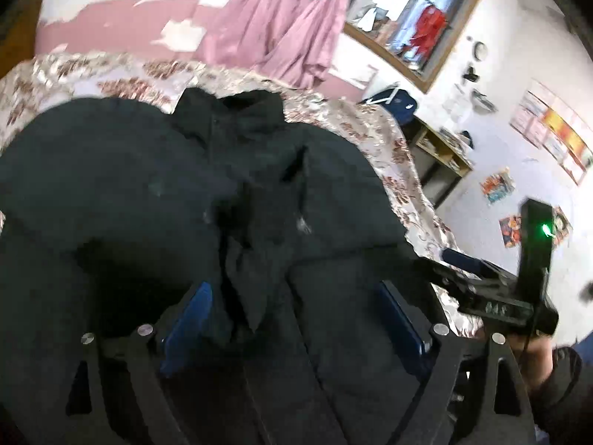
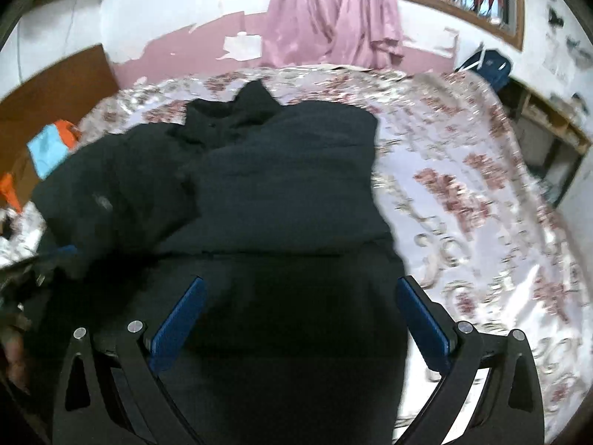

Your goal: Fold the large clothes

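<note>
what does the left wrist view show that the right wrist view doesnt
Only the left wrist view shows the right gripper from outside, with a green light on its body, plus posters on the white wall.

Only the right wrist view shows orange and blue items at the bed's left edge and a wooden headboard.

Both show the black jacket spread on the floral bedspread, pink curtains at the window, and open blue-padded jaws with jacket fabric lying between them.
</note>
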Demonstrator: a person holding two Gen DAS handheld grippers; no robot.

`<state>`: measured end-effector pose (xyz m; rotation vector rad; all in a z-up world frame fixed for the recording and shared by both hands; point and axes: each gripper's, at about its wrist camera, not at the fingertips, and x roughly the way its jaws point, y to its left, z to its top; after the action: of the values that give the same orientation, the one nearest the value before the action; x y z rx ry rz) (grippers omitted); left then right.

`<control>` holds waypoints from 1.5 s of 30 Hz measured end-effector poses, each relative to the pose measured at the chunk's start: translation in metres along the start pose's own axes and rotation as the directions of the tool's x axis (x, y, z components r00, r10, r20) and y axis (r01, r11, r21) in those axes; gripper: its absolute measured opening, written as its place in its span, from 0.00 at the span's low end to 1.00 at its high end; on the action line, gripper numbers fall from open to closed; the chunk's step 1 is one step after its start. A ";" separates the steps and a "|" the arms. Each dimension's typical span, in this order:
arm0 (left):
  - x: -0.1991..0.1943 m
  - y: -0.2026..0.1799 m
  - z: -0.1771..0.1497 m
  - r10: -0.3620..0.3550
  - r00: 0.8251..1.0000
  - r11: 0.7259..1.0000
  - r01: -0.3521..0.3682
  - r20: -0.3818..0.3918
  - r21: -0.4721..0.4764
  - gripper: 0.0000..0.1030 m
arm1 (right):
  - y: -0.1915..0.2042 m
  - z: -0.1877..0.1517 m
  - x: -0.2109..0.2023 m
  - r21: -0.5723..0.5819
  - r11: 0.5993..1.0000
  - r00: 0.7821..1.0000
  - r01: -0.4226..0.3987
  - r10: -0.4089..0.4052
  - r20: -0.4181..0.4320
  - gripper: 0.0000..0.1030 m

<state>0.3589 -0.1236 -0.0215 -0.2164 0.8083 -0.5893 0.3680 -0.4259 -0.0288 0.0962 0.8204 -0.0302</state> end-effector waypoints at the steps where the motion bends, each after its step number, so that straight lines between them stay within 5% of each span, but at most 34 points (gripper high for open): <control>1: -0.002 -0.001 -0.002 -0.004 1.000 1.000 0.004 -0.014 0.013 0.87 | 0.001 0.000 0.000 0.016 0.999 0.999 -0.033 0.033 -0.002 0.97; 5: -0.014 0.007 -0.011 -0.012 0.999 1.000 0.012 -0.048 -0.005 0.87 | 0.006 -0.004 0.001 0.092 0.982 0.986 -0.165 0.166 -0.002 0.97; 11: -0.050 0.044 -0.021 0.086 0.996 0.995 -0.086 -0.009 -0.058 0.87 | 0.017 -0.020 0.019 0.223 0.910 0.928 -0.350 0.370 -0.055 0.97; 15: -0.072 0.080 -0.020 0.218 0.976 0.970 -0.214 0.025 -0.116 0.87 | 0.033 -0.034 0.048 0.224 0.947 0.947 -0.232 0.272 -0.169 0.97; 19: -0.092 0.111 -0.016 0.325 0.945 0.936 -0.317 0.031 -0.153 0.87 | 0.035 -0.035 0.065 0.298 0.927 0.954 -0.226 0.273 -0.127 0.96; 21: -0.099 0.120 -0.012 0.373 0.927 0.918 -0.363 0.037 -0.159 0.87 | 0.037 -0.030 0.065 0.330 0.908 0.949 -0.257 0.302 -0.092 0.78; 23: -0.100 0.132 -0.004 0.413 0.910 0.900 -0.404 0.025 -0.163 0.88 | 0.043 -0.023 0.063 0.311 0.920 0.955 -0.240 0.281 -0.092 0.39; 26: -0.103 0.149 0.009 0.436 0.900 0.887 -0.426 0.017 -0.181 0.88 | 0.052 -0.010 0.050 0.228 0.944 0.963 -0.239 0.261 -0.069 0.04; 29: -0.106 0.158 0.021 0.433 0.901 0.885 -0.419 0.029 -0.203 0.88 | 0.050 0.015 0.027 0.136 0.965 0.974 -0.224 0.225 0.010 0.03; 35: -0.092 0.150 0.052 0.476 0.876 0.874 -0.462 0.081 -0.149 0.88 | 0.026 0.076 -0.023 0.021 0.995 0.980 -0.100 0.095 0.176 0.03; 38: -0.076 0.148 0.071 0.484 0.870 0.871 -0.469 0.096 -0.149 0.88 | 0.010 0.100 -0.028 0.021 0.998 0.980 -0.056 0.050 0.192 0.03; 45: -0.015 0.139 0.098 0.441 0.896 0.894 -0.433 0.056 -0.119 0.88 | 0.000 0.106 0.006 -0.007 0.999 0.989 0.036 -0.034 0.144 0.05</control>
<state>0.4799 -0.0049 -0.0006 -0.1449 0.7775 -0.1110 0.4494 -0.4360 0.0381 0.0693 0.6784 -0.0656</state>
